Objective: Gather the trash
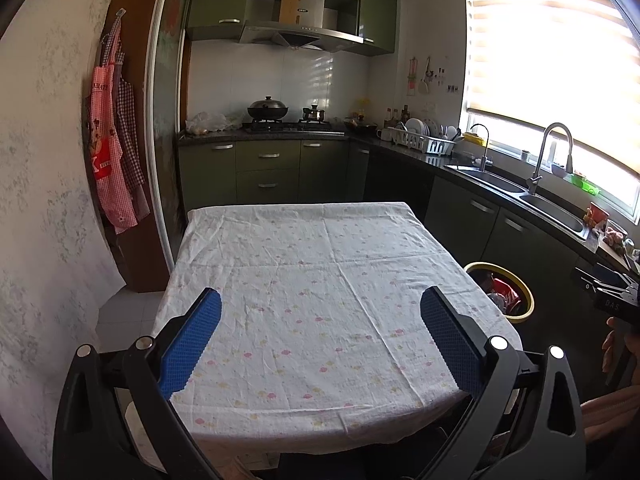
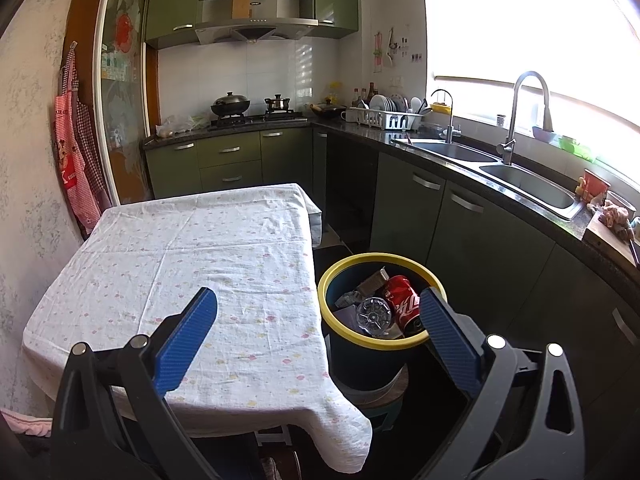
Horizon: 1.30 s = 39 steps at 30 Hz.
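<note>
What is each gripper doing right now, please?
Left gripper: open, holding nothing.
Right gripper: open, holding nothing.

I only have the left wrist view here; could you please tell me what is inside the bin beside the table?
Observer: The right wrist view looks into the yellow-rimmed bin: a red cola can lies inside.
Operator: Thank you. Is anything else in there?
Observer: A clear plastic bottle, bottom up, beside the can.
Operator: And is the right gripper holding anything?
Observer: No, the right gripper is open and empty.
</note>
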Available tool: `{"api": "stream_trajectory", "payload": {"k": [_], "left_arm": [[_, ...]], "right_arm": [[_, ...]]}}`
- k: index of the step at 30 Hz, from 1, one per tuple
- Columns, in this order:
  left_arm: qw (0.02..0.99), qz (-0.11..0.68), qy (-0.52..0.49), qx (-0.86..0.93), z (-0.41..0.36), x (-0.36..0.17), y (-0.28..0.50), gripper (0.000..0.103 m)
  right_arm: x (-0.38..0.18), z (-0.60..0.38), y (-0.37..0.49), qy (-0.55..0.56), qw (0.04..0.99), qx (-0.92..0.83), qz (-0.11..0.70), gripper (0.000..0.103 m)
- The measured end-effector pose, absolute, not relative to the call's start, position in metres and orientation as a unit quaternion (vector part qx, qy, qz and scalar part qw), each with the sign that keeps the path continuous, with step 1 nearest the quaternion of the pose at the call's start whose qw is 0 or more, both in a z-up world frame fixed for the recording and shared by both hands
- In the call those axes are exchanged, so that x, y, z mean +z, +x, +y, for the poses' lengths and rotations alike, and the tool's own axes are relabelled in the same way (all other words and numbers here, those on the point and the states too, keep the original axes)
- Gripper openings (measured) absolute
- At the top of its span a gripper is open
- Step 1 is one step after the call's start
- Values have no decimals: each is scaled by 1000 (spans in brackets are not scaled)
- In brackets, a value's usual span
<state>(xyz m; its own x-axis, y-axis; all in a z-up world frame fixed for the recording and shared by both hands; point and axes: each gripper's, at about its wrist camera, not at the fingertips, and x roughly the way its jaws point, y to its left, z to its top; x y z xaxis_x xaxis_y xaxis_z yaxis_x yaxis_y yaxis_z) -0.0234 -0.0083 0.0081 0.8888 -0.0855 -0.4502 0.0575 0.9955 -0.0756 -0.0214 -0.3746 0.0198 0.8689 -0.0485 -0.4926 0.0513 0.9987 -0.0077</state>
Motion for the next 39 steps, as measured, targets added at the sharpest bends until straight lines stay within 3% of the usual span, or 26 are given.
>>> {"api": "stream_trajectory", "payload": {"k": [39], "left_arm": [[969,242,-26,-41,-10,1,-21,98]], "right_arm": [[13,-372,-17,5,965,-24,261,96]]}}
